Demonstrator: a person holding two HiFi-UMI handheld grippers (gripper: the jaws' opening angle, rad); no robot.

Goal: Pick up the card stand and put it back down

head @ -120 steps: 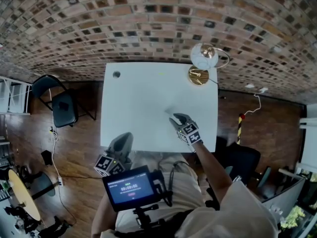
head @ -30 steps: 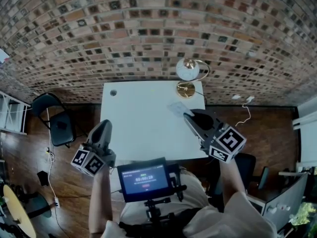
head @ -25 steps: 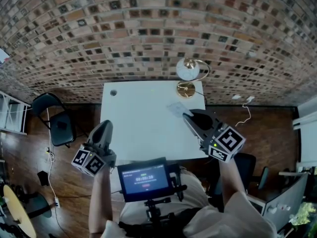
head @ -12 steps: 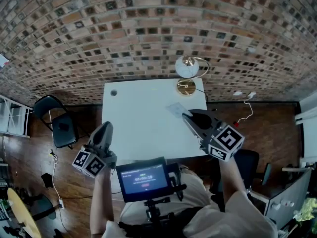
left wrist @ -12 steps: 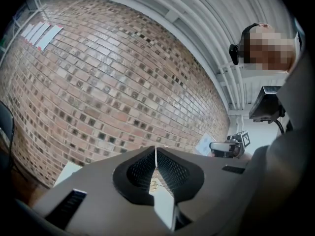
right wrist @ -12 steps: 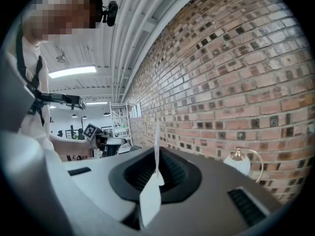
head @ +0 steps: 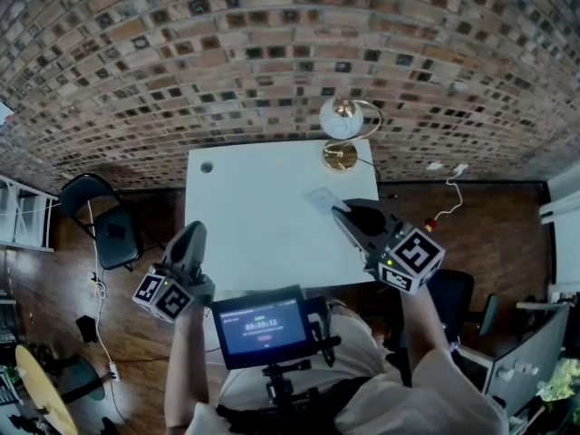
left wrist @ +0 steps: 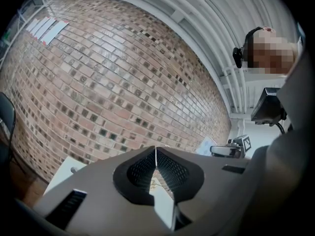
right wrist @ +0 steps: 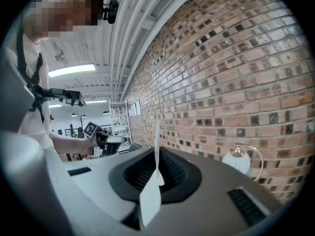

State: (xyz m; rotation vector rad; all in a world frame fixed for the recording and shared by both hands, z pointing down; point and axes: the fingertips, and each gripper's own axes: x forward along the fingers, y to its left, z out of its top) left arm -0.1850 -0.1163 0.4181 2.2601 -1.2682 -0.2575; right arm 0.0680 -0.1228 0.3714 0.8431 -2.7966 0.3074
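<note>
since the earliest frame the right hand-held gripper has risen off the table and now hangs over its right side. its jaws are clamped on the thin clear card stand, so the stand is in the air. the left hand-held gripper is closed on nothing. to set the stand down well, i'd lower it level, seat its base flat clear of the lamp, then let go.

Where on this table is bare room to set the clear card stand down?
The white table is bare across its middle and left, from the small dark hole in its far left corner to the near edge. Crowded only far right, by the brass globe lamp.
</note>
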